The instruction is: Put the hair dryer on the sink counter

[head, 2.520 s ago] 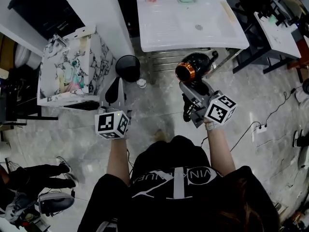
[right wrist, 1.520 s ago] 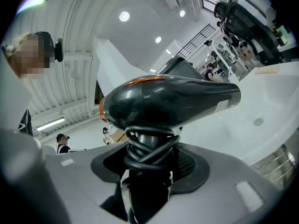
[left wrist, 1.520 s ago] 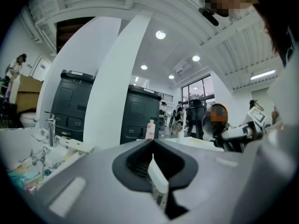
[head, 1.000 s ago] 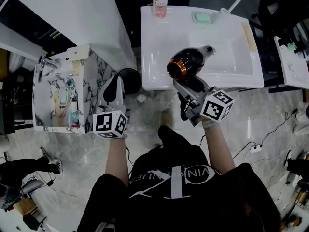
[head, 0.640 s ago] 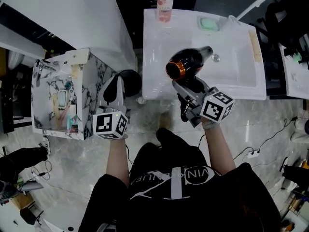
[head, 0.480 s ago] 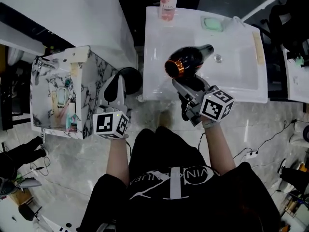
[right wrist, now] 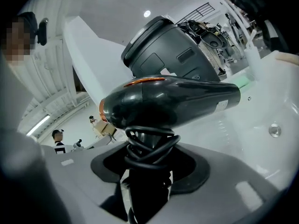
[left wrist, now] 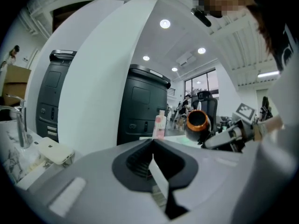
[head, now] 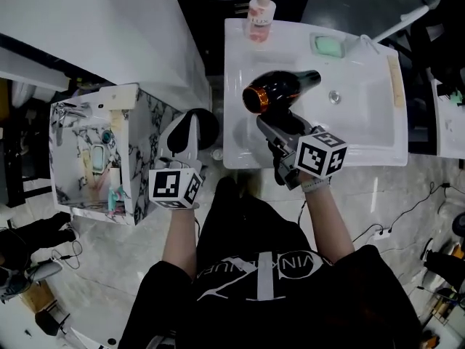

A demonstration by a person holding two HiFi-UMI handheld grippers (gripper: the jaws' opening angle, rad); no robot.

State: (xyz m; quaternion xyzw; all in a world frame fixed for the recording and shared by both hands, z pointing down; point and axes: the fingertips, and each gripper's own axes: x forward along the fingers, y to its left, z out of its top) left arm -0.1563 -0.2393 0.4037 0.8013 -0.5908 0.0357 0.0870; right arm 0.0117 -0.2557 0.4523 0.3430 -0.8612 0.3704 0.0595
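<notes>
The black hair dryer (head: 280, 90) with an orange ring hangs over the white sink (head: 363, 126), its nozzle toward the drain (head: 334, 97). My right gripper (head: 279, 131) is shut on its handle, which has the cord wound round it. In the right gripper view the dryer (right wrist: 173, 101) lies crosswise above the jaws (right wrist: 147, 171), with the sink basin (right wrist: 261, 111) behind it. My left gripper (head: 182, 133) is shut and empty, left of the sink over the floor. From the left gripper view (left wrist: 152, 141) the dryer (left wrist: 197, 120) shows at the right.
A pink bottle (head: 259, 9) and a green soap dish (head: 327, 43) stand at the sink's back edge, by the tap (head: 396, 17). A black round bin (head: 203, 122) sits by the sink's left corner. A marble-patterned cabinet (head: 94, 151) stands to the left, against a white wall.
The person has stepped up to the sink. The right gripper has carried the hair dryer from in front of the sink's edge to over the basin. The left gripper stays shut alongside.
</notes>
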